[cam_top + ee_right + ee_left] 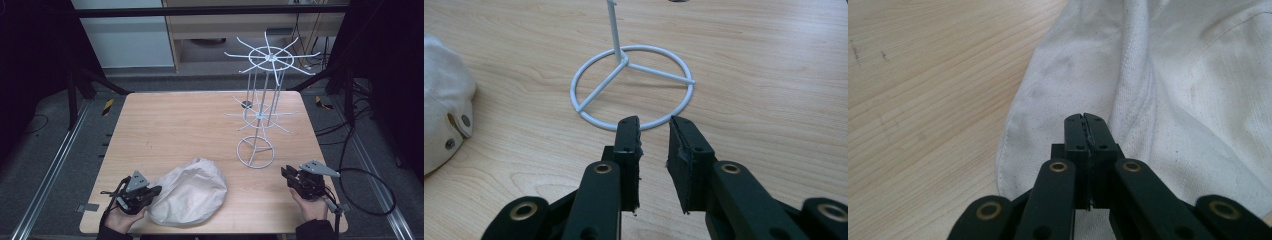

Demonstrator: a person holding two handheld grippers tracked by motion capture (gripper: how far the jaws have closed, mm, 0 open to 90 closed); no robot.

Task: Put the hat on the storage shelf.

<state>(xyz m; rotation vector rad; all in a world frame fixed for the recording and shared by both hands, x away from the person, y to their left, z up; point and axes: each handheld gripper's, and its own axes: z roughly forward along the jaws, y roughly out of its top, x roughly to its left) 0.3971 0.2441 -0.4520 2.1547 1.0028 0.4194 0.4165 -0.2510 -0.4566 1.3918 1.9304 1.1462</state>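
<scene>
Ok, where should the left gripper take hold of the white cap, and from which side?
Judging by its pose, grip the white cap at its thin near-left edge, where the fabric lies flat on the table. Come in low from the left, where the left gripper already sits, jaws shut. The domed middle offers no edge to pinch.

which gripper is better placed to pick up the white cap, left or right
Left, probably. The left gripper sits at the white cap's edge, its jaws closed over the fabric. The right gripper is open, apart from it, facing the wire stand's base ring.
</scene>
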